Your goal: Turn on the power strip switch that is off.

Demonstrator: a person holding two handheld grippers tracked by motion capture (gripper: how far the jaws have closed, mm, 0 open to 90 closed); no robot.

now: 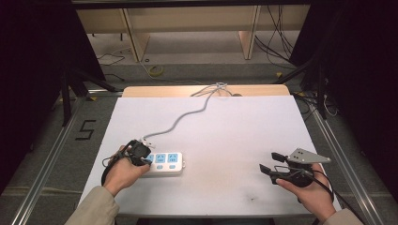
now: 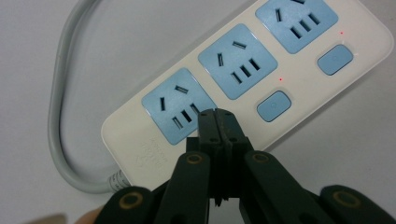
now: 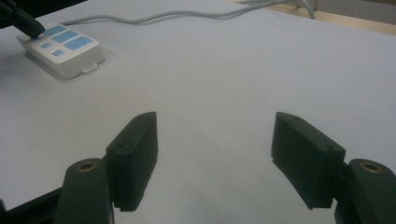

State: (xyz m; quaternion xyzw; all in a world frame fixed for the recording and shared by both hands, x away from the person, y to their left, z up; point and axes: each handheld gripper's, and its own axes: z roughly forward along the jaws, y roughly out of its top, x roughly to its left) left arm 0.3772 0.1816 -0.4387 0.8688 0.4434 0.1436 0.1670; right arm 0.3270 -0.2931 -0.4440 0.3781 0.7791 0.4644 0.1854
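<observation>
Right gripper (image 1: 268, 163) near the table's front right edge, jaws spread wide, nothing between them. Left gripper (image 2: 215, 113) at front left, jaws pressed together, tips down on the power strip (image 2: 243, 79) at its nearest blue socket (image 2: 177, 105), beside the spot of the third switch. Two red lamps lit by the blue buttons. Farther off, grey cable (image 1: 187, 115) running across the white table (image 1: 244, 126) to its far edge.

one power strip (image 2: 243, 84); three blue sockets; two blue switches visible; one grey cable (image 1: 187, 115); two grippers.
</observation>
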